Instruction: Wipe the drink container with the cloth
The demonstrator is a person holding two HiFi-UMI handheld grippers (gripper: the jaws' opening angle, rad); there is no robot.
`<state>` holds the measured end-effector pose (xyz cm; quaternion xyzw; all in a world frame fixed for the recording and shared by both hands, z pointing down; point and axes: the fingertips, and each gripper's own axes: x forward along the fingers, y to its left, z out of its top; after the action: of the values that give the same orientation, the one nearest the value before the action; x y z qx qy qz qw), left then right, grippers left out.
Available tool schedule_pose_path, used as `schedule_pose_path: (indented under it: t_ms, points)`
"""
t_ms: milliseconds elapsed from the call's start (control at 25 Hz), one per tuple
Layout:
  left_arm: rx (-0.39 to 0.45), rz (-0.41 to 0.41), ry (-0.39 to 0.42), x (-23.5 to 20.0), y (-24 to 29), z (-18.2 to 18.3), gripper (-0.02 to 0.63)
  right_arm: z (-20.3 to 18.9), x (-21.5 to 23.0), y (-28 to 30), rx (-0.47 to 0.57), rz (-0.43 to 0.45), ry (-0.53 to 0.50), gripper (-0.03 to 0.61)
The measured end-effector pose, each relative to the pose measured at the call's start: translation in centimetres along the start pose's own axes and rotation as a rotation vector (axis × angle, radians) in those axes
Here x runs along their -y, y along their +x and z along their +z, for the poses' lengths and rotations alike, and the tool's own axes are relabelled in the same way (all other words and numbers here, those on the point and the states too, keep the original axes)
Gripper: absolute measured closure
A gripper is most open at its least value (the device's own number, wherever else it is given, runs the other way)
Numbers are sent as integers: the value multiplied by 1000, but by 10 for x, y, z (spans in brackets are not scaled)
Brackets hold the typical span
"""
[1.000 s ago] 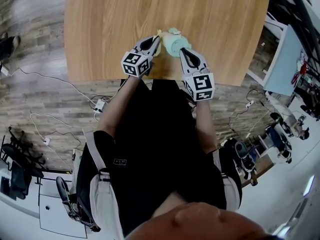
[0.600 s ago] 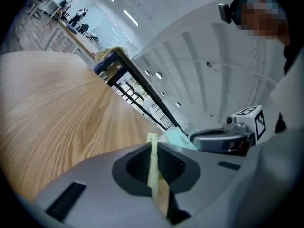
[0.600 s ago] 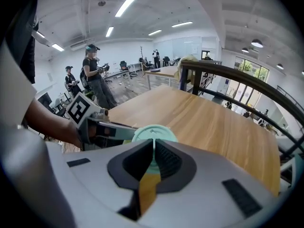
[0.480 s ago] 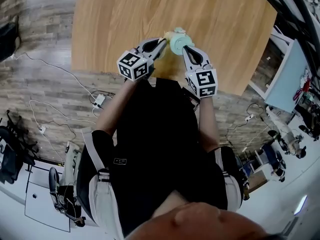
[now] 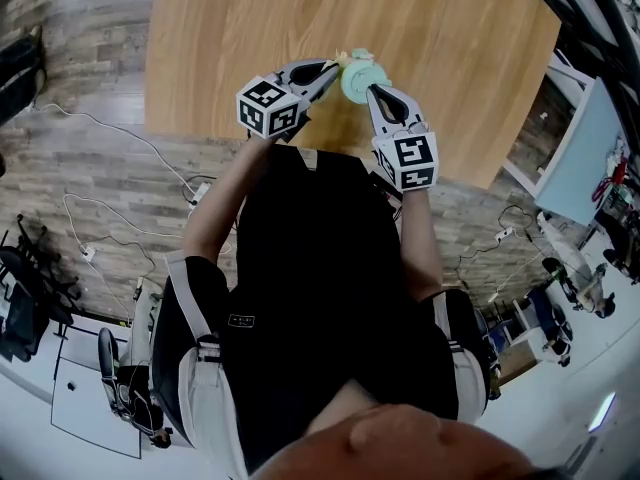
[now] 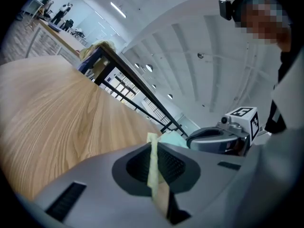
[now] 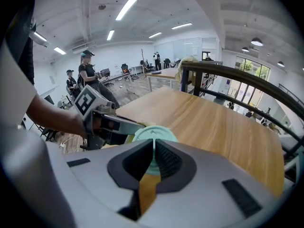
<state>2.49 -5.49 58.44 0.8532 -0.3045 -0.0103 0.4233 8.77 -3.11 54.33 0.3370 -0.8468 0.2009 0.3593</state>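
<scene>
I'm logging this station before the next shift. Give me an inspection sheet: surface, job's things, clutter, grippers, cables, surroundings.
Surface: wooden table, plain top.
Job's things: mint-green drink container; yellow cloth right beside it, near the table's near edge.
Clutter: nothing seen on the table.
Grippers: left gripper shut on the cloth; right gripper shut on the drink container.
Cables: white cables and a power strip on the floor, at the person's left.
Surroundings: people standing in the background; black railing past the table.
</scene>
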Motion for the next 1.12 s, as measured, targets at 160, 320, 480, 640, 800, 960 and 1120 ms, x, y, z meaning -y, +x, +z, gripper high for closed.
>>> schedule_pose_path:
  t_ms: [160, 320, 480, 640, 800, 960, 1120]
  points:
    - [-64, 3, 5, -17, 12, -16, 583, 1, -2, 1, 0, -2, 2, 543]
    - [-111, 9, -2, -28, 21, -32, 583, 0, -2, 1, -1, -3, 6, 543]
    - [-145, 21, -12, -37, 26, -44, 583, 1, -2, 0, 0, -4, 9, 543]
    - [-158, 23, -21, -38, 27, -46, 583, 0, -1, -1, 3, -6, 14, 543]
    - [-156, 10, -16, -30, 21, -32, 583, 0, -1, 0, 0, -7, 13, 543]
    - [-124, -19, 2, -13, 11, -5, 583, 1, -2, 0, -1, -6, 15, 543]
    - [-79, -60, 15, 8, 5, 20, 583, 1, -3, -1, -1, -8, 19, 543]
